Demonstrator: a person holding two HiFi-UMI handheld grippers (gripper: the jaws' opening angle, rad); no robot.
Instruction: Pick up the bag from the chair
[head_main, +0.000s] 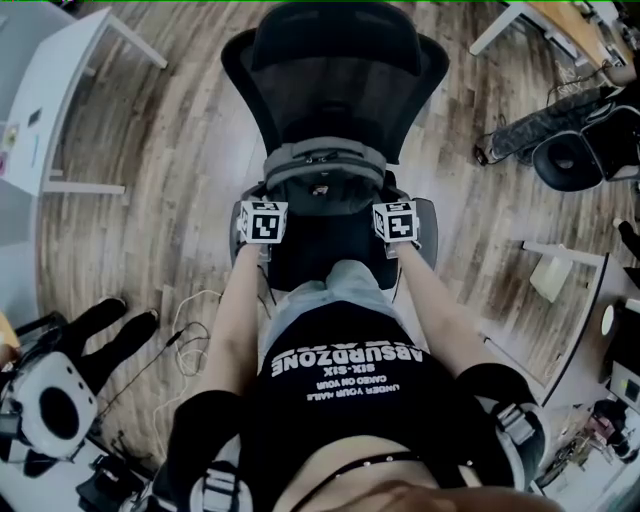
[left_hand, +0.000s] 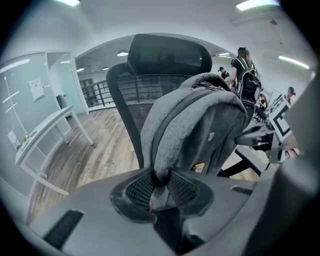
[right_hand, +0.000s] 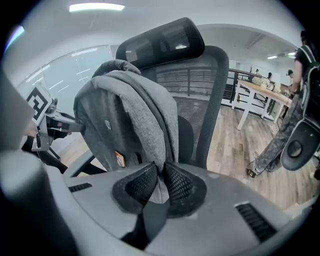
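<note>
A grey backpack (head_main: 325, 175) stands upright on the seat of a black mesh office chair (head_main: 335, 60), leaning against its backrest. My left gripper (head_main: 262, 215) sits at the bag's left side and my right gripper (head_main: 396, 215) at its right side. In the left gripper view the left gripper (left_hand: 160, 192) is shut on a grey shoulder strap (left_hand: 161, 155) of the backpack (left_hand: 205, 120), pinched between the ribbed pads. In the right gripper view the right gripper (right_hand: 161, 185) is likewise shut on the other strap (right_hand: 159, 150) of the backpack (right_hand: 120, 115).
A white table (head_main: 60, 90) stands at the left and a desk (head_main: 560, 25) at the top right. A second dark chair (head_main: 570, 150) is at the right. Cables (head_main: 190, 330) lie on the wood floor. People (left_hand: 247, 70) stand behind the chair.
</note>
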